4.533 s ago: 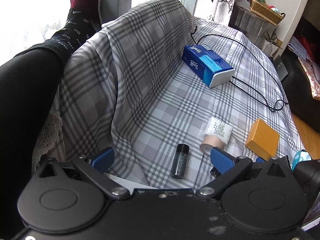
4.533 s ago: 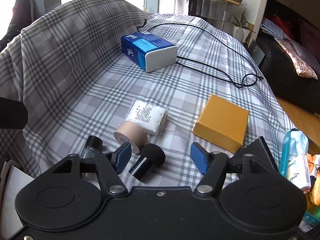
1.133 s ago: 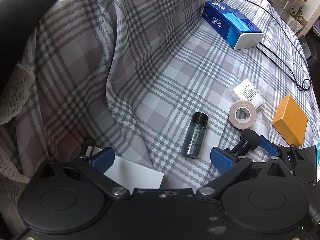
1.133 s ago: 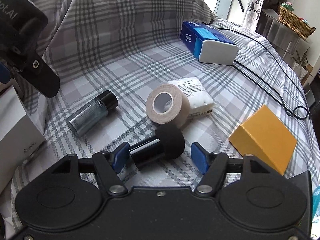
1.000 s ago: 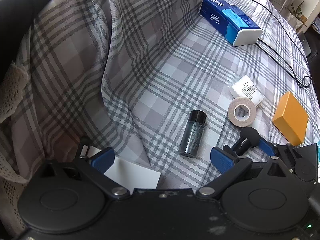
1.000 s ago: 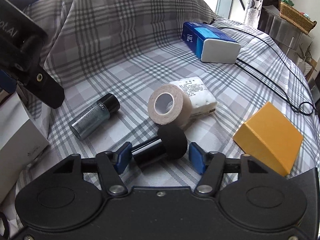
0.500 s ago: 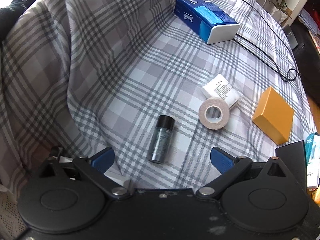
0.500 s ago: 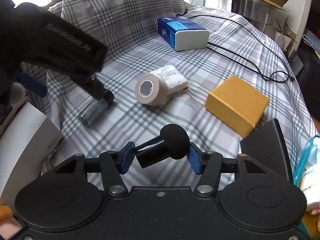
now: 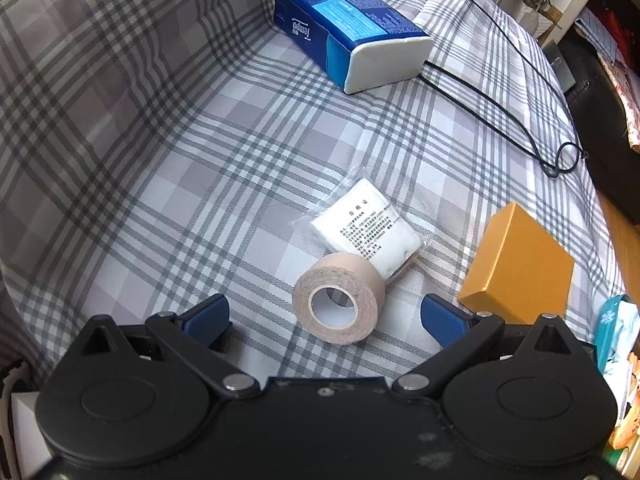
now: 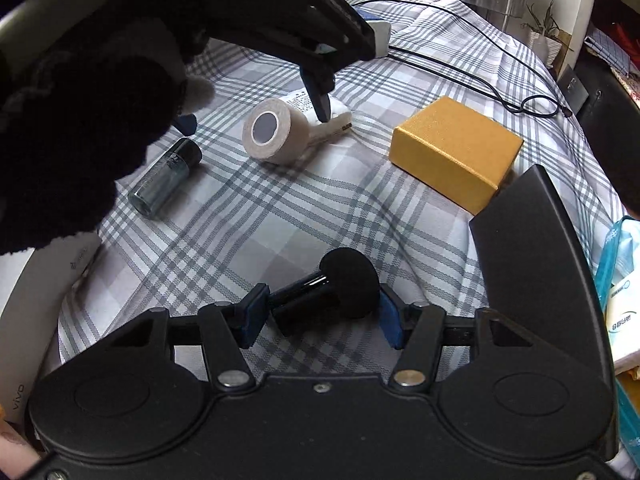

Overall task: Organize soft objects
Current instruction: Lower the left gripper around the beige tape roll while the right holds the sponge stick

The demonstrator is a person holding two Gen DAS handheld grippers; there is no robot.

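A beige tape roll (image 9: 338, 303) lies on the plaid cloth between the open fingers of my left gripper (image 9: 325, 316); it also shows in the right wrist view (image 10: 276, 130). A white gauze packet (image 9: 367, 226) leans against the roll's far side. My right gripper (image 10: 320, 314) is shut on a small black microphone with a foam head (image 10: 349, 282) and holds it above the cloth. In the right wrist view the left gripper (image 10: 256, 118) hangs over the roll, one fingertip (image 10: 323, 110) by the gauze packet.
A blue tissue pack (image 9: 352, 32), a black cable (image 9: 520, 120) and an orange box (image 9: 518, 266) lie on the cloth. A dark bottle (image 10: 166, 176) lies left of the roll. A white box (image 10: 36, 320) is at the near left, wipes packs (image 10: 620, 300) at the right edge.
My left gripper moved forward and right until its open fingers flank the tape roll. My right gripper closed on the microphone and lifted it back off the cloth.
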